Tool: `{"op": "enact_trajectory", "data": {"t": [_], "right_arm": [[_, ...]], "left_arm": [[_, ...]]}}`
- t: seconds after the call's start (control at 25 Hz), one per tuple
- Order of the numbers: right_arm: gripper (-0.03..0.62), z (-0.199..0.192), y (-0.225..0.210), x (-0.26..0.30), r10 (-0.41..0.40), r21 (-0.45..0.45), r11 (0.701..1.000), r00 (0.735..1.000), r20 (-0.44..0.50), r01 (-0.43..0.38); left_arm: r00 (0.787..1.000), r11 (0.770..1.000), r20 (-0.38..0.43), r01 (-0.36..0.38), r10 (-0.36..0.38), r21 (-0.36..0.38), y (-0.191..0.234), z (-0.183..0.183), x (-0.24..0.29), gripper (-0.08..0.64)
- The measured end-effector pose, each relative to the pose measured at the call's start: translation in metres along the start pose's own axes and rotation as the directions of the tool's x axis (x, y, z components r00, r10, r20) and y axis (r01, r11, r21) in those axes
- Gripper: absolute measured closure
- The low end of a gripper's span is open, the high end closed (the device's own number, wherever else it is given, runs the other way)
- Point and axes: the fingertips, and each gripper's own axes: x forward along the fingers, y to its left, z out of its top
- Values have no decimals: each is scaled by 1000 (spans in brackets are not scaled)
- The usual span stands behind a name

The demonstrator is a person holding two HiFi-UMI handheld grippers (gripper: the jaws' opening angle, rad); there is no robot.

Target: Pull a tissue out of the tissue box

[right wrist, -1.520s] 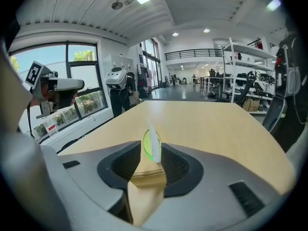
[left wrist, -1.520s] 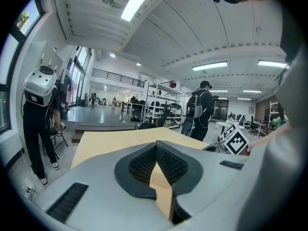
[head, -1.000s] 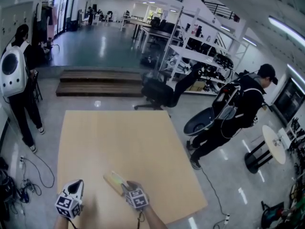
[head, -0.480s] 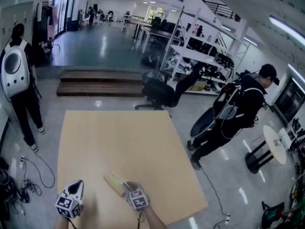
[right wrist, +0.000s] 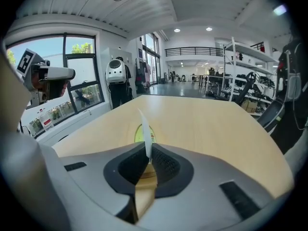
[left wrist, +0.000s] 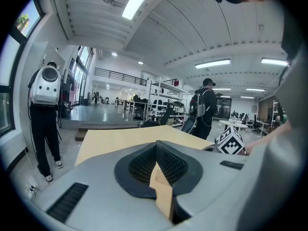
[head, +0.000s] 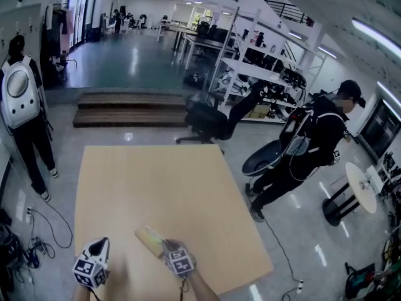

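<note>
Right tongs [right wrist: 146,152] have just been closing & now pinch the tissue [right wrist: 143,126] above the box [head: 150,237], so it's ready to pull; left tongs [left wrist: 156,147] sit shut, empty.

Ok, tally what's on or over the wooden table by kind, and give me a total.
tissue box: 1
tissue: 1
tools: 2, left tool and right tool
Total: 4
</note>
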Motion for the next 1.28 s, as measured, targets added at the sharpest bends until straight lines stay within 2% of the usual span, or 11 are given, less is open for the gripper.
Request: {"op": "enact_trajectory", "data": {"t": [0.16, 0.44, 0.64, 0.96, 1.28], "right_arm": [[578, -1, 0, 0, -7, 1, 1000, 1000, -10, 7], [580, -3, -2, -2, -13, 11, 1000, 1000, -3, 13], [581, 3, -1, -3, -14, 23, 1000, 998, 58, 13], [581, 5, -4, -10, -29, 33, 999, 997, 65, 26], [581, 19, -7, -22, -44, 12, 999, 991, 129, 42]], "left_arm": [[1000, 1000, 9, -8, 8, 2, 3, 0, -1, 552], [1000, 1000, 16, -3, 3, 0, -1, -1, 1, 552], [1000, 1000, 21, -2, 2, -3, -2, 3, -1, 552], [1000, 1000, 31, -2, 2, -6, -2, 4, -1, 552], [999, 1000, 45, -1, 2, -4, -9, 8, -6, 552]]}}
